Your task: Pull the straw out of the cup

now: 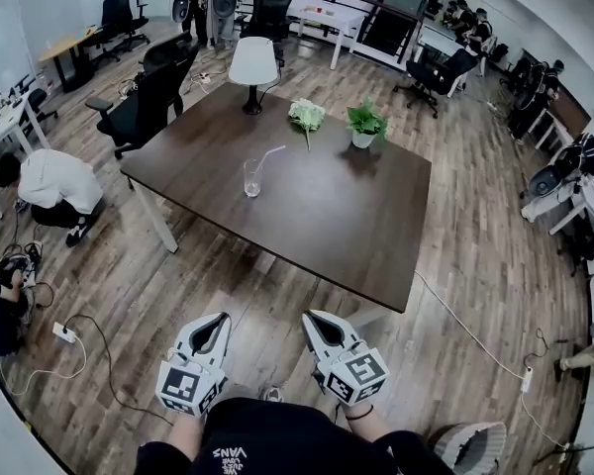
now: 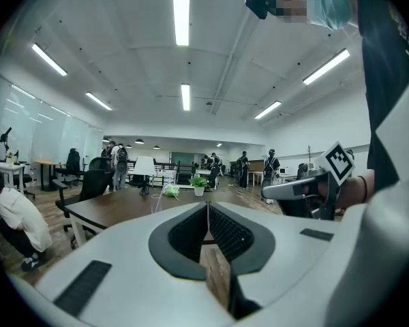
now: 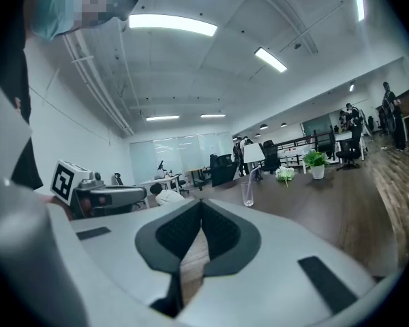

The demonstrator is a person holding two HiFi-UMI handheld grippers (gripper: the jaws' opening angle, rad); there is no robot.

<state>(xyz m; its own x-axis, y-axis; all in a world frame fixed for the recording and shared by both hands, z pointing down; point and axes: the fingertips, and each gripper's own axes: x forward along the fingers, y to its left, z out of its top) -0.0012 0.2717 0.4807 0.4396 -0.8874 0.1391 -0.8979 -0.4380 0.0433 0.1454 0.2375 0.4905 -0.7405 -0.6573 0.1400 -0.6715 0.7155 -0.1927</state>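
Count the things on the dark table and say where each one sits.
4. A white lamp at the far edge; white flowers and a green potted plant to its right; a cup holding a straw nearer, left of centre. Nothing looks hidden.

straw (image 2: 158, 196) lower part hidden behind left hand-held gripper (image 2: 206, 206) body

The table (image 1: 376, 216) is dark brown, the cup (image 1: 251, 179) clear, the straw (image 1: 270, 155) white. The left gripper (image 1: 219, 319) and right gripper (image 1: 311, 317) are white, with black-and-white square markers.
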